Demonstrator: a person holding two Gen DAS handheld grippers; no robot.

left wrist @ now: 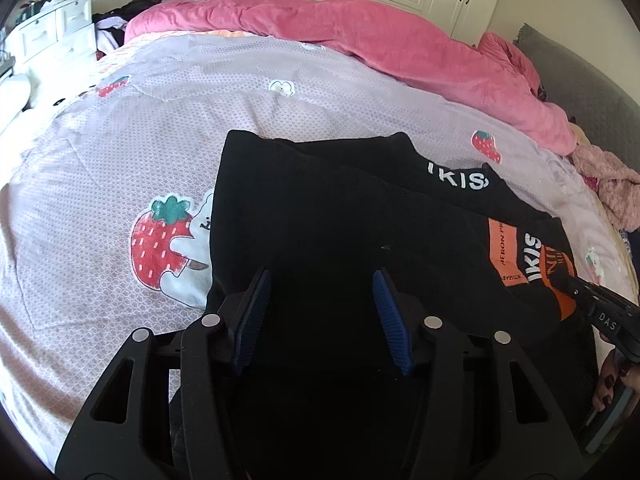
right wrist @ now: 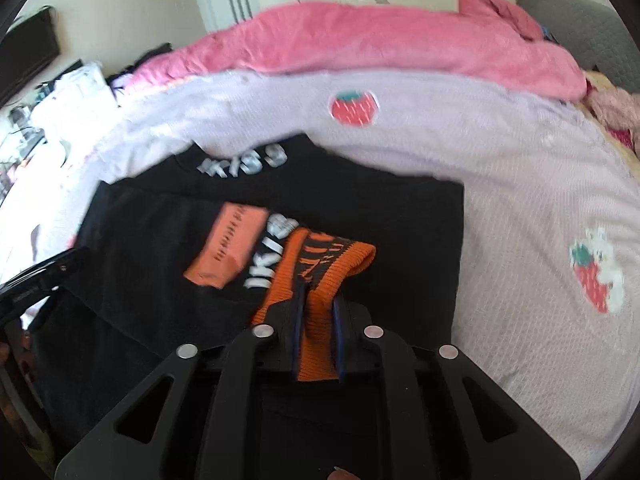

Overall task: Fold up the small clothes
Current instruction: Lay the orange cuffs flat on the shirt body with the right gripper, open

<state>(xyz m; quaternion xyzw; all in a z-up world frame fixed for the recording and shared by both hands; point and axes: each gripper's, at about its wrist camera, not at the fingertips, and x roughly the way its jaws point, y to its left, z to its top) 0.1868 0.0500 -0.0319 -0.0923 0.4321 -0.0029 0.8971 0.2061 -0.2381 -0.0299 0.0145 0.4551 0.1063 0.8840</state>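
Right gripper [right wrist: 318,300] jaws clamp the orange cuff [right wrist: 320,264] (black garment [left wrist: 320,200]); left gripper [left wrist: 320,280] jaws gape.

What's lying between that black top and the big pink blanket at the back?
Only bare lilac strawberry-print sheet lies between the black top and the pink blanket; both wrist views show it.

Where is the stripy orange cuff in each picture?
Left wrist view: the orange cuff sits at the right edge, on the black top, just in front of the right claw's tip.
Right wrist view: the orange cuff is in the lower middle, pinched in the right claw.
Shared landmark: the white letters on the collar, near the garment's far edge.
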